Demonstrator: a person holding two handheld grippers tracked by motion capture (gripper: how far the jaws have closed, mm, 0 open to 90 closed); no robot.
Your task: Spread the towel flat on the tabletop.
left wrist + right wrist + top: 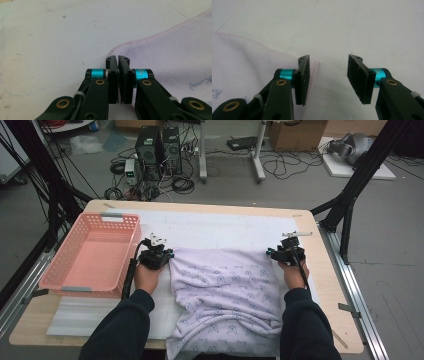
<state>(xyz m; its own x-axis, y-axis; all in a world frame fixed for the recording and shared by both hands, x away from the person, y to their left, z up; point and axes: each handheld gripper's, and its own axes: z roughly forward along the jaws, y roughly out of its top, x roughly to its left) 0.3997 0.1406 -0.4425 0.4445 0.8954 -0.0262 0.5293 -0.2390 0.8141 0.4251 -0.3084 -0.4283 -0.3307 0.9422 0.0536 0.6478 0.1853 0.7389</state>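
Pale wood forms the worktop (327, 285), overlaid by a white mat (220, 227) across most of its surface. A lilac printed cloth (225, 292) lies rumpled at the middle of the near edge, its lower part hanging over that edge. A pink basket (122, 251) stands at the left edge, well apart from the cloth's bulk.

The left tool (159, 254) sits at the cloth's far-left corner; in the left gripper view its jaws are clenched together at the hemmed corner (117, 48), though whether fabric is actually caught between them cannot be told. The right tool (287, 251) is at the far-right corner, released, its jaws apart with the hem (315, 75) lying just beside one jaw.

Risk: with one corner free, any pull from the left would drag the cloth askew. Should the left tool have closed on nothing, the corner stays flat on the mat.
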